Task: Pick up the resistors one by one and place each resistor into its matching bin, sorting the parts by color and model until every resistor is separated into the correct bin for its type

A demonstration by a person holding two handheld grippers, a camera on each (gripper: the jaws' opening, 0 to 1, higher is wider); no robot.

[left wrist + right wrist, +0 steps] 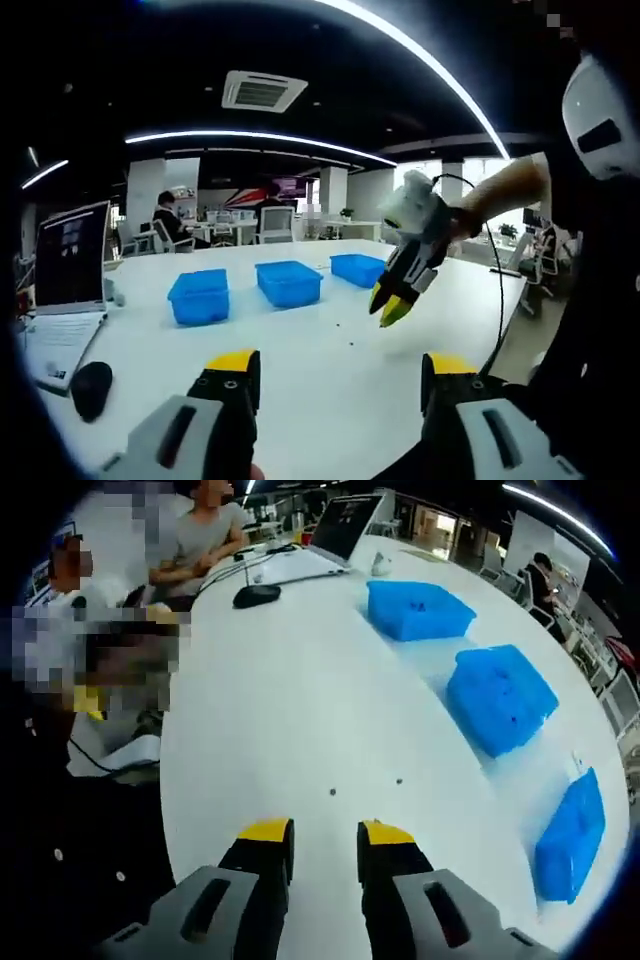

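- While both grippers hang above the white table (330, 370), neither one touches it or holds anything.
- Left gripper (340, 368): its two yellow-tipped jaws stand wide apart with bare table between them, so it is open and empty.
- Right gripper (326, 832): its jaws stand apart with a narrow gap, also empty; in the left gripper view it comes in from the right, held in a person's hand (470, 215), tips pointing down toward the table.
- Three blue bins sit in a row toward the far side of the table: the left bin (199, 296), the middle bin (289, 283) and the right bin (358, 269), each apart from the next.
- In the right gripper view the same row runs down the right side.
- Two small dark resistors (333, 792) lie loose on the table just ahead of the right gripper's jaws, near each other but not touching; their color and markings are too small to tell.
- Tiny dark specks also show on the table near the bins in the left gripper view.
- At the left end of the table stand an open laptop (70, 258) and a black mouse (91, 387) near it.
- A seated person (200, 535) leans on the table's far end.
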